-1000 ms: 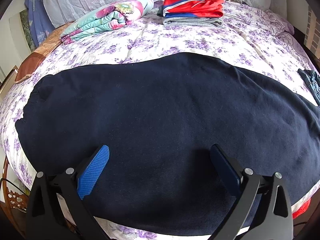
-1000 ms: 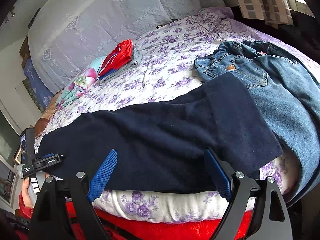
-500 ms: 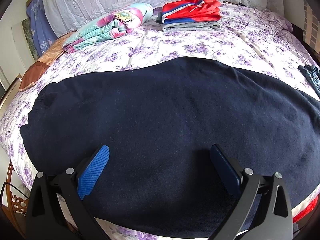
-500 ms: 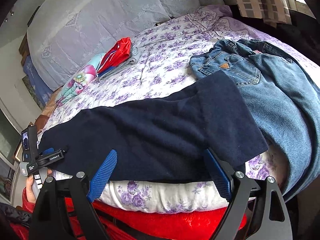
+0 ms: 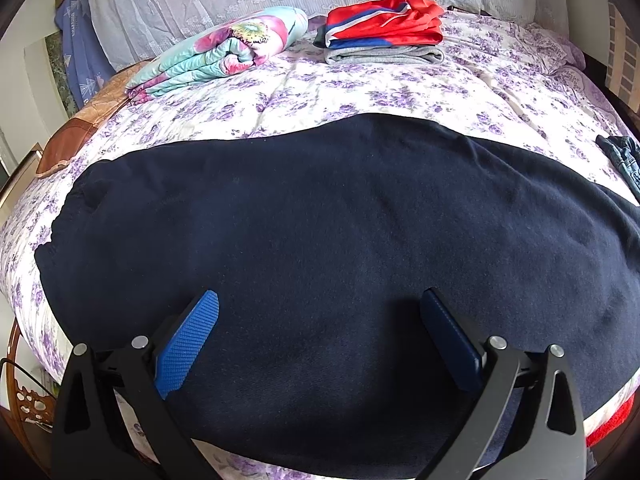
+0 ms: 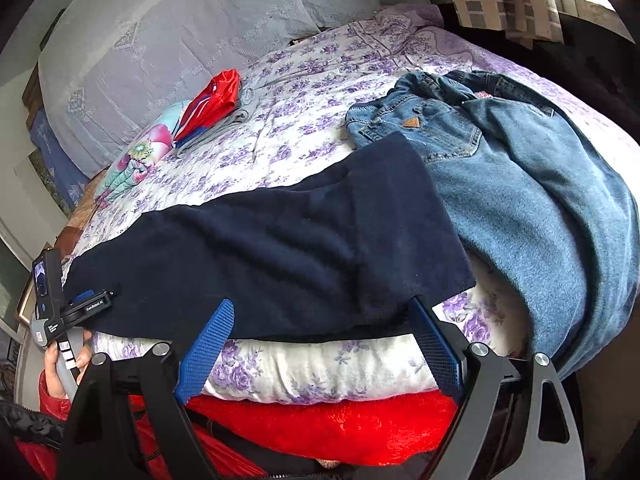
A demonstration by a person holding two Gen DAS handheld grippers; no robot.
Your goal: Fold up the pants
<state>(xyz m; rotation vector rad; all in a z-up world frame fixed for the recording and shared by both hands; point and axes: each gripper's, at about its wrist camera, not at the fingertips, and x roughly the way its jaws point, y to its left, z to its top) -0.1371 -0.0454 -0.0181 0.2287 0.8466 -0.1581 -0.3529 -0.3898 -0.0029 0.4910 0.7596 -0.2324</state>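
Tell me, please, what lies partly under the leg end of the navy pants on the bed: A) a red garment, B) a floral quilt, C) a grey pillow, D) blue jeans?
D: in the right wrist view the navy pants end with their hem lying over the edge of the blue jeans; the quilt and the red garment sit far up the bed.

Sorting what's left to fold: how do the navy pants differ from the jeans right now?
The navy pants lie spread flat across the bed's near edge; the jeans sit rumpled, draped over the side. The navy pants are dark, soft knit; the jeans are light blue denim with pockets. Neither is folded, and the navy hem overlaps the jeans.
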